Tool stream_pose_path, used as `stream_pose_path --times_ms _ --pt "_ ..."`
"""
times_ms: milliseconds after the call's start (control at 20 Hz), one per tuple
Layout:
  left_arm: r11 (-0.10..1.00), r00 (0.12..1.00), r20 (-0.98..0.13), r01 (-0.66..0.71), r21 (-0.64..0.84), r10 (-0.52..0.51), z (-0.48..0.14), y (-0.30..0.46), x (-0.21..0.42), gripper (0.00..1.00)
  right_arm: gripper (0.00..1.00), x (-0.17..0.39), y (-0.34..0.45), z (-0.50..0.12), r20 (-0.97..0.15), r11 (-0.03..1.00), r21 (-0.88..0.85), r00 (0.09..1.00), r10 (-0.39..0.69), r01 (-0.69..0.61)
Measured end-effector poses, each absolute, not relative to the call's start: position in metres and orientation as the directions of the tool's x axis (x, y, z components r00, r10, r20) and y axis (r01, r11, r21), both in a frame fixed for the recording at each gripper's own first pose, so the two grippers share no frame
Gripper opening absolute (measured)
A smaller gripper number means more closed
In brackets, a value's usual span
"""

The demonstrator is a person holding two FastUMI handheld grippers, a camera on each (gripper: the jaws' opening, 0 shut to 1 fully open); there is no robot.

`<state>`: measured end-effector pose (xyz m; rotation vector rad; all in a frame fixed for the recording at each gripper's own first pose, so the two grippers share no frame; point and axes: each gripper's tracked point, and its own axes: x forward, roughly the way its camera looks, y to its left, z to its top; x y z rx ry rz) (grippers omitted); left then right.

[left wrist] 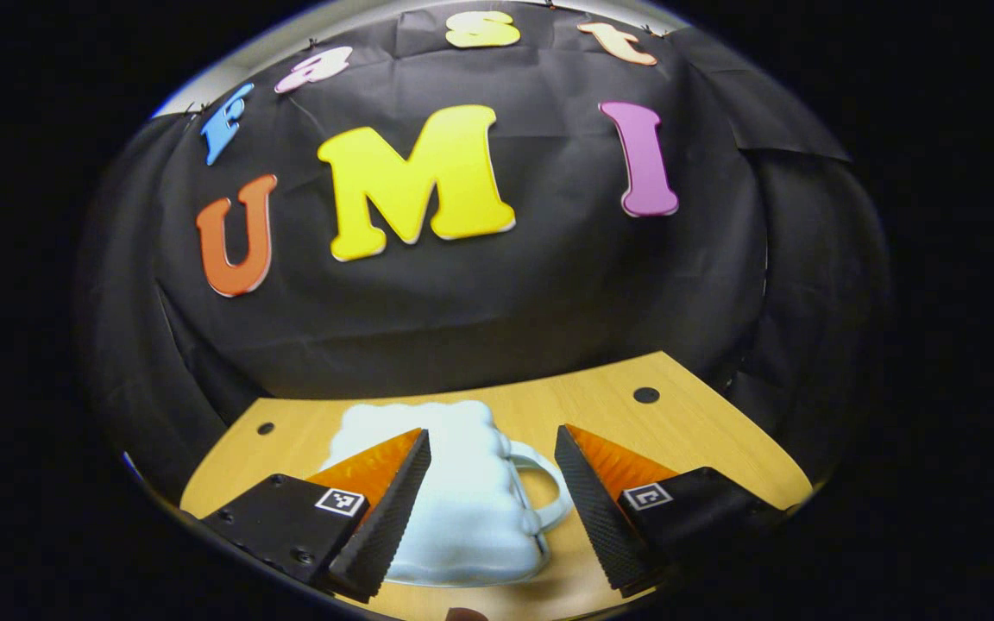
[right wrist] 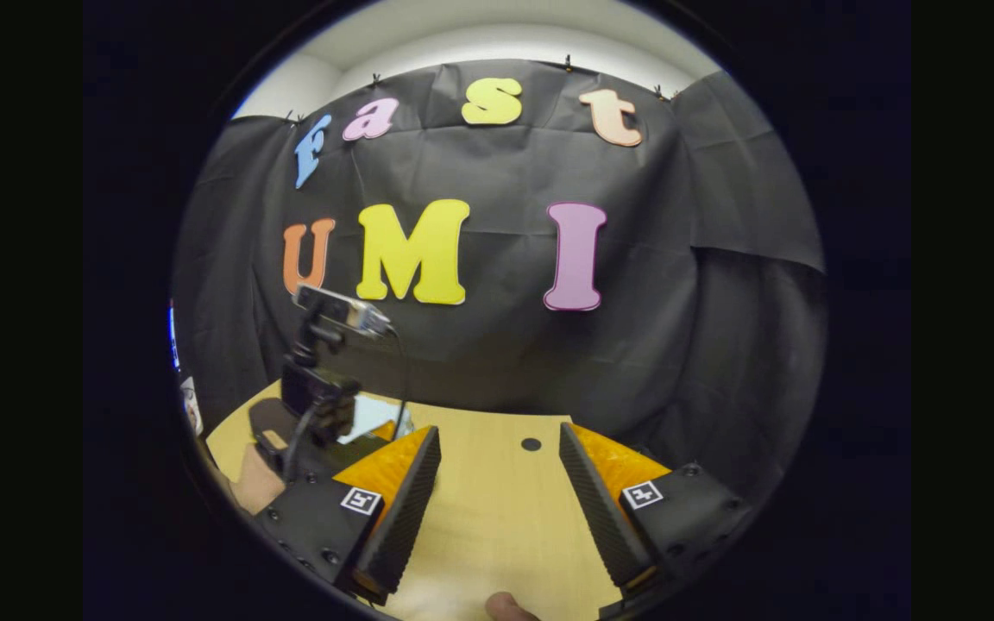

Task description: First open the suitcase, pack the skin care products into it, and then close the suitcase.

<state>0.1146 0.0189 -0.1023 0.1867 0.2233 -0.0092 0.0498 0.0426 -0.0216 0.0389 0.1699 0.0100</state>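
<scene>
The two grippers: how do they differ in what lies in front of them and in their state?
The left gripper has the white suitcase lying closed between and beyond its jaws; the right gripper has bare table between its jaws. In the right gripper view, the left gripper appears farther off at the left, held by a hand. Both have open jaws, holding nothing, low over the same wooden table.

No readable words, brands or numbers stand on anything on the table. The one kind of sign is a small square black-and-white coded marker (left wrist: pixel 340 502) on the left finger (left wrist: pixel 350 509) of the left gripper, with a matching one (left wrist: pixel 646 496) on its right finger. The right gripper's fingers carry the same markers (right wrist: pixel 362 500) and (right wrist: pixel 642 494); their patterns hold no letters.
</scene>
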Motion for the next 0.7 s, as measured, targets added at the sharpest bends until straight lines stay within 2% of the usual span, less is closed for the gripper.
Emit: stream_pose_path --times_ms 50,100,200,250,300,500,550,600,700 --pt "0.975 0.984 -0.177 0.013 0.223 0.028 -0.08 0.033 0.106 0.94 0.79 0.054 0.049 -0.013 -0.153 0.999 0.05 0.988 0.01 -0.002" --pt "0.969 0.99 -0.138 0.0 0.247 0.035 -0.065 0.045 0.097 0.94 0.82 0.058 0.056 -0.008 -0.138 0.998 0.058 0.99 0.007 0.001" --pt "0.97 0.995 -0.092 0.0 0.245 0.023 -0.042 0.058 0.074 0.94 0.82 0.065 0.074 0.0 -0.116 0.998 0.063 0.993 0.004 0.004" --pt "0.973 0.996 -0.089 -0.004 0.231 0.025 -0.036 0.067 0.06 0.94 0.79 0.069 0.084 0.004 -0.108 0.998 0.062 0.994 0.009 -0.002" --pt "0.979 0.996 -0.088 0.001 0.205 0.017 -0.031 0.072 0.047 0.94 0.82 0.071 0.093 0.006 -0.101 0.998 0.061 0.995 0.016 -0.01" --pt "0.996 0.995 -0.102 -0.008 0.09 0.017 -0.018 0.105 0.01 0.94 0.82 0.073 0.131 0.004 -0.107 0.998 0.057 0.993 0.04 -0.034" --pt "0.997 0.995 -0.094 -0.014 0.077 0.021 -0.014 0.114 0.005 0.95 0.79 0.071 0.141 0.003 -0.108 0.998 0.054 0.993 0.044 -0.038" --pt "0.997 0.996 -0.088 -0.017 0.072 0.023 -0.011 0.123 0.001 0.95 0.83 0.069 0.149 0.003 -0.107 0.998 0.046 0.993 0.044 -0.04" --pt "0.998 0.995 -0.097 -0.034 0.061 0.04 -0.014 0.145 -0.004 0.94 0.82 0.067 0.166 0.001 -0.11 0.998 0.037 0.993 0.048 -0.044"
